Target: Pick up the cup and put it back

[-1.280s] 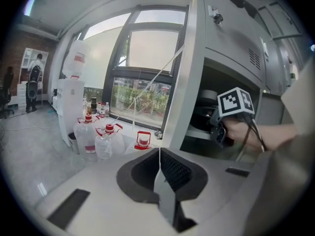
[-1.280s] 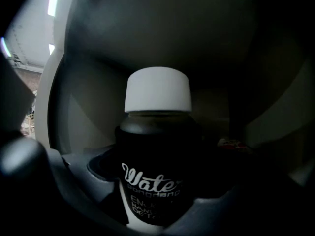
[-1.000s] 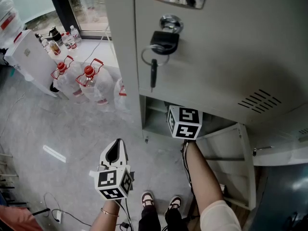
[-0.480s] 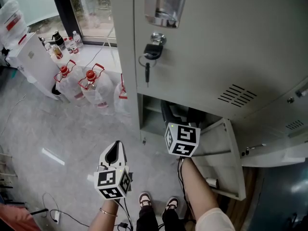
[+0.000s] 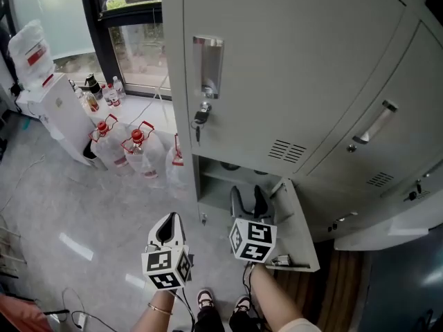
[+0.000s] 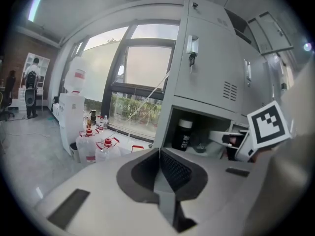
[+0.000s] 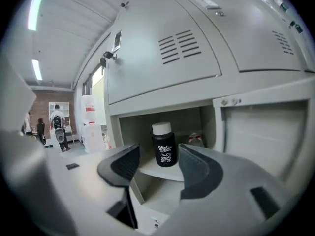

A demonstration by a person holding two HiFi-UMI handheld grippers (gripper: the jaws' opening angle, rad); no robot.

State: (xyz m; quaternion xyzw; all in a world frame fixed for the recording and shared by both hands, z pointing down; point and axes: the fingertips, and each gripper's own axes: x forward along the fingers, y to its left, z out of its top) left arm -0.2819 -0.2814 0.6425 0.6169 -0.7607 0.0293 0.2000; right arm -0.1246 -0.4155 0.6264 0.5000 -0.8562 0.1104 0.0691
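standing on the shelf (image 7: 150,171) of the open locker (image 7: 162,63), the black cup (image 7: 164,151) is left alone. the right hand-held gripper (image 7: 158,162) has been drawn back, jaws just part-closed on nothing; the left hand-held gripper (image 6: 160,167) is held shut. the return seems done.

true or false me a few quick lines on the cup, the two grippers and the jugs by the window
The black cup stands upright on a locker shelf. True.
The right gripper grips the cup. False: its jaws have just been closing partway but are apart and empty; the cup stands beyond them.
The left gripper has its jaws together. True.
The water jugs have blue caps. False: the caps are red.
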